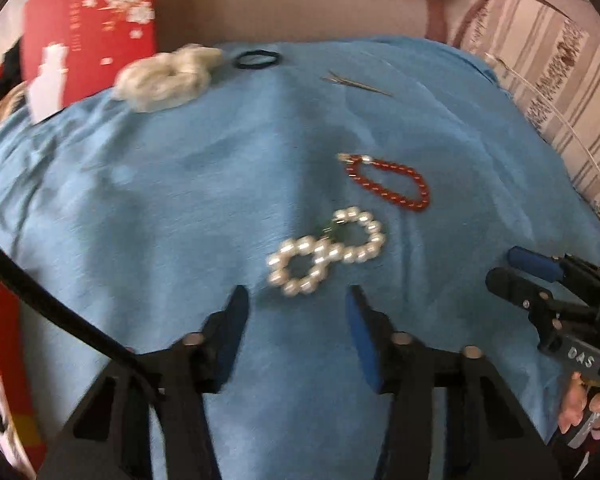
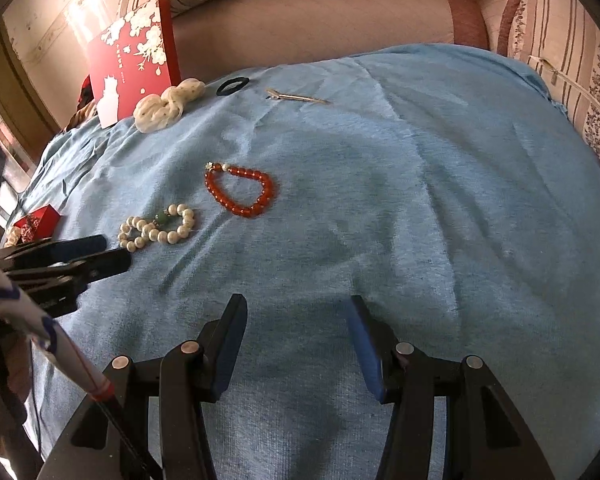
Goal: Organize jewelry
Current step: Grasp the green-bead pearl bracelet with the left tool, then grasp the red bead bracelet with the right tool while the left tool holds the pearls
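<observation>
A white pearl bracelet [image 1: 326, 252] twisted into a figure eight, with a green bead, lies on the blue cloth [image 1: 180, 200]. My left gripper [image 1: 296, 296] is open and empty just in front of it. A red bead bracelet [image 1: 388, 180] lies beyond it to the right. In the right wrist view the pearl bracelet [image 2: 158, 228] and red bracelet [image 2: 240, 190] lie to the left and ahead. My right gripper [image 2: 296, 306] is open and empty over bare cloth [image 2: 420, 200]. The left gripper [image 2: 96, 252] shows at the left edge there, and the right gripper [image 1: 512, 268] at the right edge of the left view.
At the far edge lie a cream scrunchie [image 1: 168, 76], a black hair tie [image 1: 256, 59] and a metal hair clip [image 1: 356, 82]. A red floral box [image 1: 96, 28] stands at the back left. A small red box [image 2: 38, 220] sits at the left. Striped sofa cushions [image 2: 572, 60] surround the cloth.
</observation>
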The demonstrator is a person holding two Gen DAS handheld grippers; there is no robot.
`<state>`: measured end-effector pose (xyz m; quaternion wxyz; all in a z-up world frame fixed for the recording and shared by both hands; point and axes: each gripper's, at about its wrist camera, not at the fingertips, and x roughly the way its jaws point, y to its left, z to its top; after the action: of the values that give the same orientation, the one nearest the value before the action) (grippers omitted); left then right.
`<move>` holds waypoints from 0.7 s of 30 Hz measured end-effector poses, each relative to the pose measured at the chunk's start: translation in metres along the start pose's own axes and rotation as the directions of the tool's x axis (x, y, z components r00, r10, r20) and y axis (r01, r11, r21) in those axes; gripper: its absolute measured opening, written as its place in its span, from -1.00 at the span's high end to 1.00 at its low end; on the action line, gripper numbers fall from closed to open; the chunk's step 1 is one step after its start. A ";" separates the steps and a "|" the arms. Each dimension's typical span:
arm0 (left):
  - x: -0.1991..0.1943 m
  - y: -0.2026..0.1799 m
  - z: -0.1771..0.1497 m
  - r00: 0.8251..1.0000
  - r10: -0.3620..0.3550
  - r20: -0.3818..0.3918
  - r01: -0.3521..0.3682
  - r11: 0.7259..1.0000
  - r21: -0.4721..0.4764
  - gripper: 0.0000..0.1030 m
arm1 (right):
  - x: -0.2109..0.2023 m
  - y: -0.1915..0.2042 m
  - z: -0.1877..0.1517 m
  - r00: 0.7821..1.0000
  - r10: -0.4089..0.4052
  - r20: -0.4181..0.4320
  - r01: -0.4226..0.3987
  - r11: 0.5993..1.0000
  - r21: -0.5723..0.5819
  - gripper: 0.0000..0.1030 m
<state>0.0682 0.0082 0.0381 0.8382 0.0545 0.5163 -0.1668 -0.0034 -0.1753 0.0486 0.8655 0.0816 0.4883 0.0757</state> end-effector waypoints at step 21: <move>-0.062 0.065 -0.082 0.998 -0.056 0.010 0.057 0.982 -0.182 0.83 | 0.000 0.016 0.007 1.000 -0.002 0.012 0.002 0.998 -0.060 -0.08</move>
<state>-0.0053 0.1047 0.0500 0.8358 -0.0374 0.5289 -0.1426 0.0017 -0.1605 0.0558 0.8707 0.0555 0.4806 0.0889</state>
